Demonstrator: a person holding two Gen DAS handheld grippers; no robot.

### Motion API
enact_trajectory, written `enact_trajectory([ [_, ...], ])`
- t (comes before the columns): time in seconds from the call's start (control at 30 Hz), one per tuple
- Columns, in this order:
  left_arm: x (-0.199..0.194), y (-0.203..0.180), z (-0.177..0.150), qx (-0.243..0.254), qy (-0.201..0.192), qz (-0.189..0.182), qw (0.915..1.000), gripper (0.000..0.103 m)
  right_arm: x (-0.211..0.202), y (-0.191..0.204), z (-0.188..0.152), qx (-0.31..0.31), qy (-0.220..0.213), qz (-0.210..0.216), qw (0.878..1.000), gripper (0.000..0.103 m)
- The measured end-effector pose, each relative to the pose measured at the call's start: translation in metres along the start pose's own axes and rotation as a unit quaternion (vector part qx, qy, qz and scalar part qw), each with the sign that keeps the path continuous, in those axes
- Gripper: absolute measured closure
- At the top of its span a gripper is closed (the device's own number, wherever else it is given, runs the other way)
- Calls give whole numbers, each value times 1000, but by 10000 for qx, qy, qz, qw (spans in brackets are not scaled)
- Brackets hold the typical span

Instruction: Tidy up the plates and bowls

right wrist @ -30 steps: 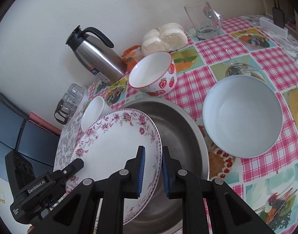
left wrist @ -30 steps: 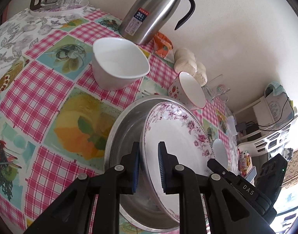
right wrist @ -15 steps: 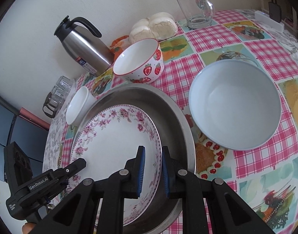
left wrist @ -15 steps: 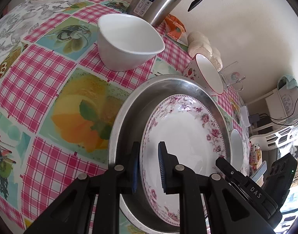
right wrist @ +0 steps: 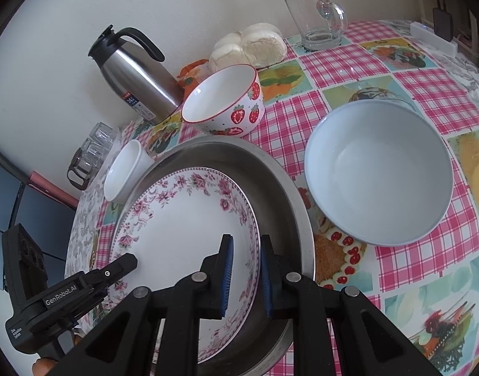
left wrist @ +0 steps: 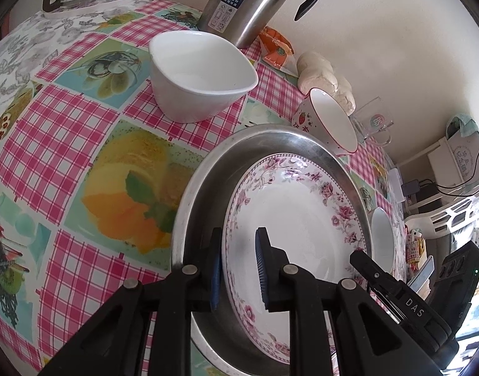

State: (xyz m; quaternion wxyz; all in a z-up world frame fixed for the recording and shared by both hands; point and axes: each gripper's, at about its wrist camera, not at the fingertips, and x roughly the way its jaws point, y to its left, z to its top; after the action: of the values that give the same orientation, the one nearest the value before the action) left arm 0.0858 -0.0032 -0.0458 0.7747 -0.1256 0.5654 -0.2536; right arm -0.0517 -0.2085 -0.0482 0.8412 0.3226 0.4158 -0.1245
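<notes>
Three bowls (right wrist: 377,172), one plate (right wrist: 183,219), one basin (right wrist: 270,169).

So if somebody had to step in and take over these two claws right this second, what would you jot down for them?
Left claw: clamped on the near-left rim of the floral plate.
Right claw: clamped on the plate's opposite rim.
The plate sits low inside the steel basin, seemingly resting there.
Done: plate is in the basin.
Left: release both claws. Still out on the checked tablecloth: white bowl, strawberry bowl and pale blue bowl, all empty and upright.
The thermos and glass mug stand near the wall, apart from the job.
</notes>
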Motion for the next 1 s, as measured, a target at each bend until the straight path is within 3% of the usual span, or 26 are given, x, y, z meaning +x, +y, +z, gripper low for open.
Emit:
enact_trajectory([
  [0.2,5,0,1,13,34,-50,10000,84,0,-2,1,23,-74,-1,10000,85],
  [0.53,5,-10,-1,330,5,274,9991,81,2,2,-2,-223,-71,-257,9994,85],
  [0.83,-2,3,0,-6,-47,231,9997,81,3,5,-3,-352,-20,-270,9990,85],
  [1.0,-2,0,-2,75,-6,321,9995,81,3,3,-2,-308,-10,-227,9993,85],
])
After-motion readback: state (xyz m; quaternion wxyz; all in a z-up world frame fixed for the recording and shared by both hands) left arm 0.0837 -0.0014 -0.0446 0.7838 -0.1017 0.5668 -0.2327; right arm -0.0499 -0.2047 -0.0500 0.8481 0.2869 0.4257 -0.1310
